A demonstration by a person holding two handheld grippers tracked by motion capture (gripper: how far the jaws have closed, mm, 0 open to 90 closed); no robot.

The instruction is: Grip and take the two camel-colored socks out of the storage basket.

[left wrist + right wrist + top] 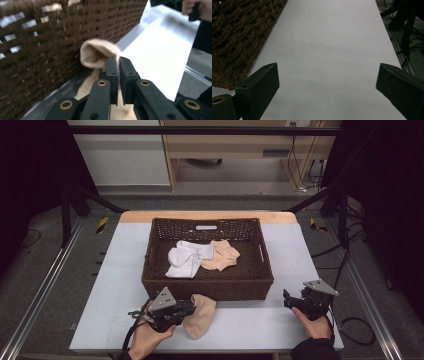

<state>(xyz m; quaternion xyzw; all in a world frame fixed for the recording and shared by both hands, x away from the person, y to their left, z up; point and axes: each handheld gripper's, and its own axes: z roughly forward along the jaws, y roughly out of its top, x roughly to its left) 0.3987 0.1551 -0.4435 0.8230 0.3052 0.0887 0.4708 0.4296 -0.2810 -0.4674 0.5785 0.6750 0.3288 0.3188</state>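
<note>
Pinching a beige sock [96, 53], our left gripper [119, 65] has its jaws nearly together with the cloth between them. We see soft, finely knit fabric bulging in a rounded fold above the fingertips, the rest apparently lying limp on the pale table [260, 320], just in front of the brown wicker basket [207, 287]. Inside the basket lie a white sock [186, 257] and another beige one. Our right gripper [294, 298] rests with jaws wide apart, holding nothing.

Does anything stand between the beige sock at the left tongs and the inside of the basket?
Yes: the basket's near wall rises between the beige sock, pinched by the left tongs, and its inside.
</note>
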